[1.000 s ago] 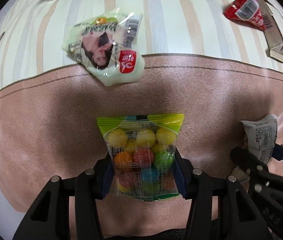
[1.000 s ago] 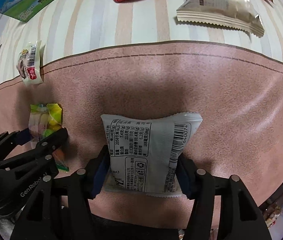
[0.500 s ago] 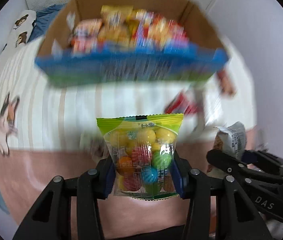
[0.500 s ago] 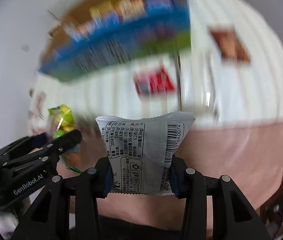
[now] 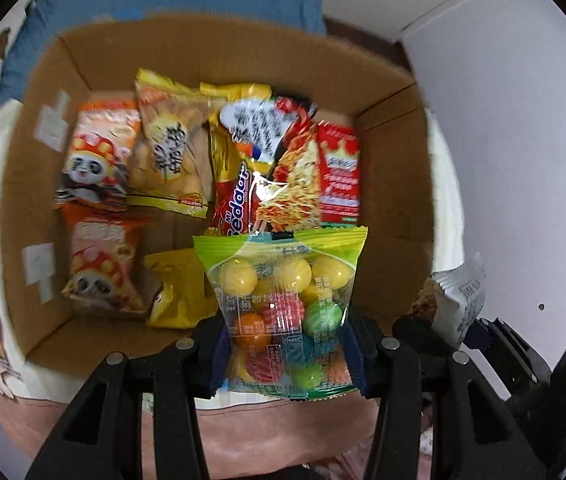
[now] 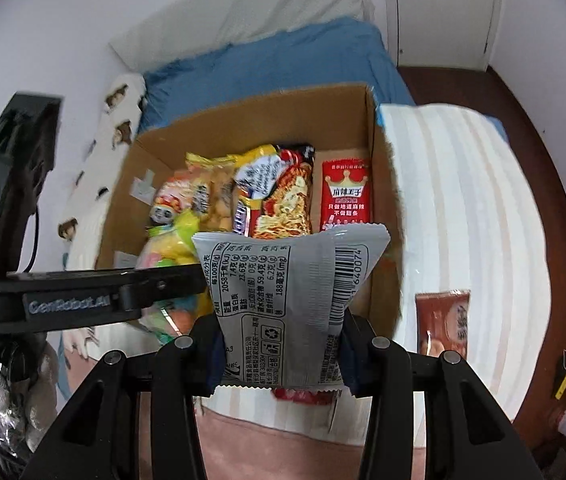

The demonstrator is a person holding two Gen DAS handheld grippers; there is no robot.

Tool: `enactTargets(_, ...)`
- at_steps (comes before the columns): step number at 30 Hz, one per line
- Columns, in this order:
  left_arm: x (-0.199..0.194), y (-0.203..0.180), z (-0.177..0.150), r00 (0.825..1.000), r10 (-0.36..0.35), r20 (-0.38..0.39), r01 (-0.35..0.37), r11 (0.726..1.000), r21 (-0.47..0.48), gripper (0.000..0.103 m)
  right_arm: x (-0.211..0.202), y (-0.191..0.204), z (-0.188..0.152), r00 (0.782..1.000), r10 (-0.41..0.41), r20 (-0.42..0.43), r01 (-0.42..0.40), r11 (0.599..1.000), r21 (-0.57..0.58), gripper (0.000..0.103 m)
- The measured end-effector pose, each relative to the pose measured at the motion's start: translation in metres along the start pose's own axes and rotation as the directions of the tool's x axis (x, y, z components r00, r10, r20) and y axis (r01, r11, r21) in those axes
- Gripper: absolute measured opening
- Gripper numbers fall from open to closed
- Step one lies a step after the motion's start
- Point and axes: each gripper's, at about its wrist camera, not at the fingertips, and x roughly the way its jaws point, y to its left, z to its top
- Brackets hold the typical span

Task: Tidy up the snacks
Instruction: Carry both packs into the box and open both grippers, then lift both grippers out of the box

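Observation:
My left gripper [image 5: 283, 354] is shut on a clear bag of coloured gumballs [image 5: 283, 300] with a green top, held above the near edge of an open cardboard box [image 5: 35, 184]. My right gripper [image 6: 281, 356] is shut on a grey snack packet [image 6: 283, 300] with a barcode, held in front of the same box [image 6: 379, 160]. The box holds several snack packs, among them a red noodle pack [image 5: 295, 176] and panda packs [image 5: 91, 160]. The right gripper and its packet [image 5: 455, 304] show at the right of the left wrist view.
The box sits on a striped white cloth [image 6: 463, 200] on a bed with a blue sheet [image 6: 283, 56]. A brown snack pack [image 6: 443, 320] and a red one [image 6: 303, 396] lie on the cloth. A pink blanket [image 6: 283, 452] lies below. White walls stand on both sides.
Both grippers have lifted from the pink blanket and swung forward to the cardboard box, each still holding its packet. The box now fills both views.

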Motion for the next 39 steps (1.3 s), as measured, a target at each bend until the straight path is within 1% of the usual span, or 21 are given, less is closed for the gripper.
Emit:
enactTargets(3,0.024,0.007,0.01,0.999,0.022,-0.046,-0.023,0.999,-0.024,0.045,0.023,-0.006,0.004,0.999,-0.019,-0.044,0.018,1.0,-0.001,0.047)
enactTargets(7,0.046,0.013,0.017,0.995,0.002,-0.102,-0.006,0.999,-0.04,0.045,0.054,-0.012,0.005,0.995,-0.028,-0.095,0.029,1.0,0.001,0.048)
enactTargets(9,0.055,0.015,0.018,0.991,0.008,-0.136,-0.013,0.999,-0.036,0.046,0.069,-0.016,0.005,0.984,-0.029,-0.174,0.031,0.999,0.009,0.05)
enactTargets(10,0.06,0.016,0.018,0.986,0.013,-0.165,-0.02,0.999,-0.041,0.047,0.075,-0.016,0.004,0.977,-0.042,-0.211,0.044,0.999,0.001,0.061)
enactTargets(11,0.062,0.018,0.018,0.985,0.01,-0.174,-0.018,0.999,-0.044,0.05,0.082,-0.016,0.005,0.971,-0.062,-0.229,0.061,0.998,-0.014,0.071)
enactTargets(12,0.063,0.019,0.018,0.985,0.007,-0.175,-0.015,0.999,-0.045,0.057,0.084,-0.014,0.006,0.97,-0.063,-0.234,0.059,0.998,-0.026,0.083)
enactTargets(13,0.064,0.02,0.019,0.984,0.01,-0.175,-0.018,0.999,-0.046,0.064,0.085,-0.012,0.006,0.969,-0.067,-0.24,0.061,0.998,-0.033,0.087)
enactTargets(14,0.063,0.022,0.019,0.986,0.011,-0.168,-0.02,0.999,-0.048,0.084,0.085,-0.011,0.006,0.967,-0.073,-0.244,0.066,0.997,-0.038,0.088)
enactTargets(15,0.06,0.023,0.019,0.988,0.01,-0.157,-0.018,0.998,-0.052,0.093,0.084,-0.01,0.006,0.967,-0.077,-0.242,0.069,0.997,-0.041,0.089)
enactTargets(18,0.051,0.029,0.019,0.99,0.029,-0.136,-0.038,0.997,-0.067,0.093,0.085,-0.01,0.008,0.967,-0.075,-0.245,0.069,0.997,-0.033,0.092)
enactTargets(23,0.038,0.03,0.018,0.992,0.06,-0.113,-0.065,0.997,-0.035,0.093,0.084,-0.01,0.008,0.968,-0.079,-0.238,0.075,0.997,-0.024,0.093)
enactTargets(26,0.021,0.029,0.011,0.992,0.099,-0.074,-0.1,0.995,-0.008,0.093,0.078,-0.01,0.007,0.971,-0.076,-0.226,0.074,0.997,-0.015,0.094)
enactTargets(29,0.002,0.028,0.005,0.988,0.154,-0.016,-0.153,0.988,0.02,0.093,0.071,-0.009,0.005,0.975,-0.071,-0.209,0.069,0.997,-0.016,0.094)
enactTargets(32,-0.02,0.035,0.002,0.975,0.213,0.065,-0.216,0.976,0.035,0.093,0.065,-0.006,0.002,0.98,-0.076,-0.185,0.074,0.997,-0.017,0.094)
enactTargets(34,-0.034,0.038,-0.005,0.963,0.245,0.116,-0.251,0.967,0.042,0.093,0.058,-0.005,-0.001,0.983,-0.087,-0.163,0.085,0.996,-0.02,0.094)
enactTargets(36,-0.048,0.041,-0.016,0.946,0.275,0.168,-0.287,0.957,0.05,0.093,0.051,-0.004,-0.004,0.986,-0.091,-0.138,0.09,0.996,-0.018,0.094)
enactTargets(39,-0.056,0.046,-0.028,0.927,0.3,0.226,-0.319,0.946,0.053,0.093,0.042,-0.003,-0.011,0.991,-0.093,-0.098,0.092,0.996,-0.013,0.094)
